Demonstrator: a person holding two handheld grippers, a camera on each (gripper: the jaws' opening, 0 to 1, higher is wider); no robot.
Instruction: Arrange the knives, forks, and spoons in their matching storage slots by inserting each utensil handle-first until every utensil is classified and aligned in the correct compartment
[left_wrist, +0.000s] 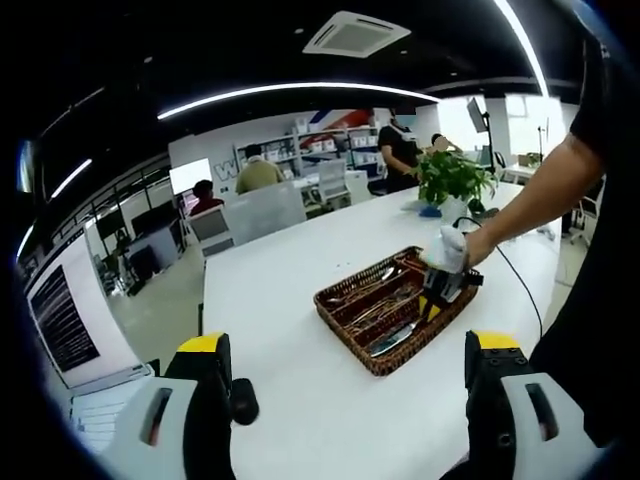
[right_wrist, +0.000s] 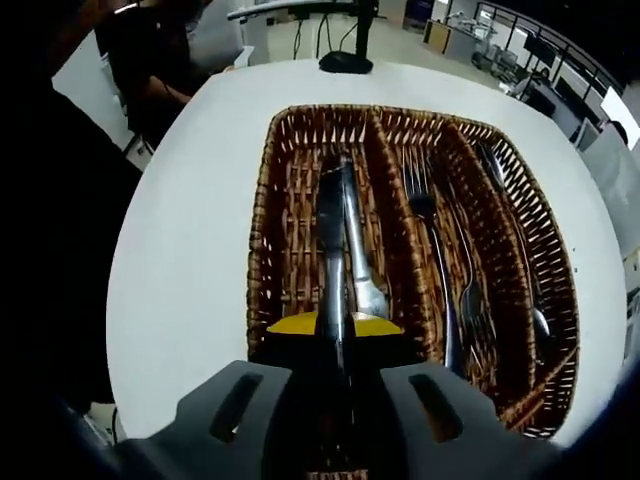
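Observation:
A brown wicker basket (right_wrist: 262, 200) with three long compartments sits on the white table (right_wrist: 180, 230). My right gripper (right_wrist: 335, 328) hangs over the left compartment, shut on a dark-looking knife (right_wrist: 330, 240) that points along the slot. A silver knife (right_wrist: 362, 260) lies in that slot right beside it. Forks (right_wrist: 440, 260) fill the middle compartment and spoons (right_wrist: 525, 260) lie in the right one. In the left gripper view the basket (left_wrist: 345, 318) is seen across the table with the right gripper (left_wrist: 443, 280) over it. My left gripper (left_wrist: 348, 345) is open, low and near the table's edge.
A potted plant (left_wrist: 452, 178) stands on the table behind the basket. A black monitor base (right_wrist: 345, 62) and cables sit at the table's far end. Chairs (left_wrist: 262, 212) line the far side, with people and shelves beyond. A person's arm (left_wrist: 535, 200) reaches in from the right.

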